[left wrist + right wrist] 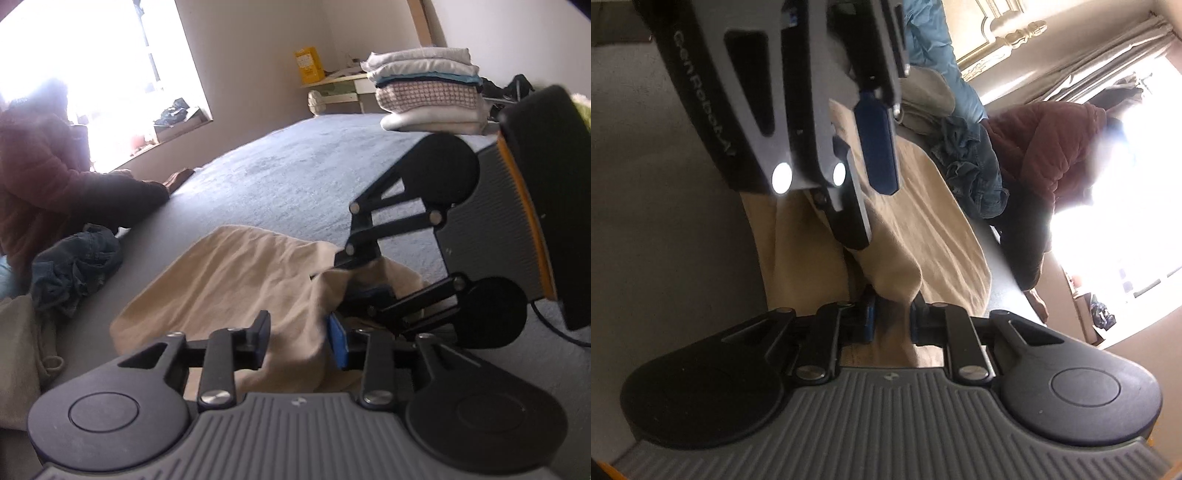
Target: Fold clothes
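Cloth was the whole business here: a beige garment point(221, 280) lay spread on the grey-blue bed point(295, 177), its near right portion bunched up where both tools met. The left tool point(299, 343) hovered just above the near edge, its pads standing apart with no fabric pressed between them, so it was released, likely having just let a fold go or preparing to take a fresh hold. The right tool point(892, 314), rolled onto its side, had a ridge of the beige cloth running between its blue pads; it looked clenched on that fold, probably to lift and carry the edge across. The two tools sat close together over the same corner, which suited a hand-over of the cloth. Far right on the bed a stack of folded clothes point(428, 96) stood well apart, seemingly the finished pile. To the left a crumpled denim garment point(74, 266) waited beside a seated person in a red jacket point(33, 173).
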Tool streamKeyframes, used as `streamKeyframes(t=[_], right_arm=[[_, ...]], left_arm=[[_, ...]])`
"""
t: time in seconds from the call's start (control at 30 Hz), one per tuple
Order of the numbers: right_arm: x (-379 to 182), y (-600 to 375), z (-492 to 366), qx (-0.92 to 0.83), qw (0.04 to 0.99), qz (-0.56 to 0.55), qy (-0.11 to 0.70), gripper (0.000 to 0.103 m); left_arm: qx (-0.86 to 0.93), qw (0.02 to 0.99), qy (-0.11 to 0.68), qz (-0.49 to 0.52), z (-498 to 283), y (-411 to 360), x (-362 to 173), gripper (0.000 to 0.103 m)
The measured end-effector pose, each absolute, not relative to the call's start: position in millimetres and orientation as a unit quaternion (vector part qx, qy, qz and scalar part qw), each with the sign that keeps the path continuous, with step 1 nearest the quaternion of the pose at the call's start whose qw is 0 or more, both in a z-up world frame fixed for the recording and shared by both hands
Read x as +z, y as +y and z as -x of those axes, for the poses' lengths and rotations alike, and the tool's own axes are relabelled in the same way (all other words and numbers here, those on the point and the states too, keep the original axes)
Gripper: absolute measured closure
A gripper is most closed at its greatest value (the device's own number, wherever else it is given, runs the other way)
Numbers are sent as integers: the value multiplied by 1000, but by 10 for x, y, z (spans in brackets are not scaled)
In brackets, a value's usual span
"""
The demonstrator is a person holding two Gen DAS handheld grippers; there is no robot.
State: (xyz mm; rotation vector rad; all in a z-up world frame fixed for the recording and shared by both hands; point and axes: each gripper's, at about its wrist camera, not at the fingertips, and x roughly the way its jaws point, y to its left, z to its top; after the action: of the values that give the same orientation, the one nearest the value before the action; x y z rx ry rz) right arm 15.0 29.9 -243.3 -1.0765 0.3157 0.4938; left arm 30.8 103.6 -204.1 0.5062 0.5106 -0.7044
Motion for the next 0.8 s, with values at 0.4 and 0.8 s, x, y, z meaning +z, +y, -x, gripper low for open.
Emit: streamKeyframes(t=[0.4,0.8], right_arm=[[-1854,-113,3,211,872,381,224,38],[-2074,-17,-100,270,861,228,366,101]], left_arm=[[-339,879,240,-232,-307,1072,-2047,95],[-342,881,229,-234,-233,1093,-1971,97]])
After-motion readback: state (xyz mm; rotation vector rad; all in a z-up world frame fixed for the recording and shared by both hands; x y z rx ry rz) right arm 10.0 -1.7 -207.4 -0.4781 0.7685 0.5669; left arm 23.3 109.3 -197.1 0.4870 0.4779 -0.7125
